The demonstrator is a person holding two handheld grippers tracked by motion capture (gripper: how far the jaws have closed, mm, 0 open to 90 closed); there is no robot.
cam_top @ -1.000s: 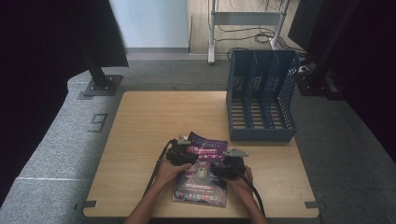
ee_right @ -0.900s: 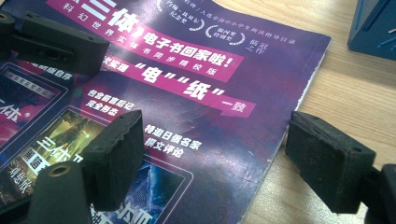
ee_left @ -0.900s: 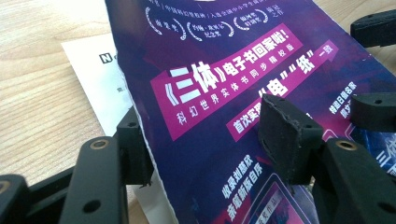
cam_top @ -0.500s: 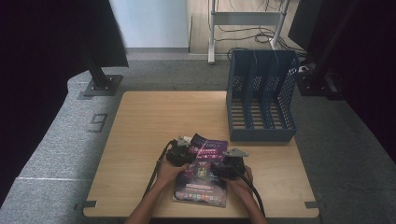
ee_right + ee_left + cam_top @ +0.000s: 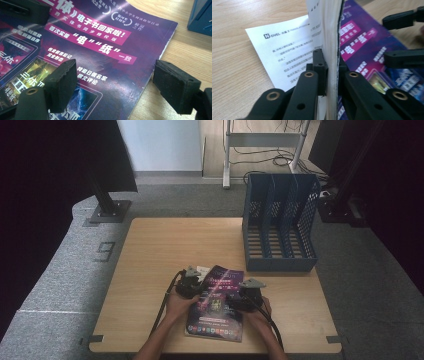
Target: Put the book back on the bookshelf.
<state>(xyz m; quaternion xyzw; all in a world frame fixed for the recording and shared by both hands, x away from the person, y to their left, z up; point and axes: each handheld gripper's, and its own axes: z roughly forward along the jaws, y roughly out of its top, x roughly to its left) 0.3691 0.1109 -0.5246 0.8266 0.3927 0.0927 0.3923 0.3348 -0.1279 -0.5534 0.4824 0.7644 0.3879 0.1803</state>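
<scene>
High view: my wooden table (image 5: 150,270) stands on grey carpet (image 5: 55,285), blue file rack (image 5: 280,227) at its far right. My left gripper (image 5: 332,72), jaws just closing, pinches the magazine (image 5: 215,307)'s lifted edge near me; my right gripper (image 5: 112,85) gapes over its cover.

On the white page (image 5: 287,55) lifted from the magazine (image 5: 100,50) we read "NOVEL" in its heading. Across the magazine's purple cover run Chinese headlines, among them "电" and "纸". At nine o'clock of the table (image 5: 165,245), the floor (image 5: 60,280) bears a "9".
</scene>
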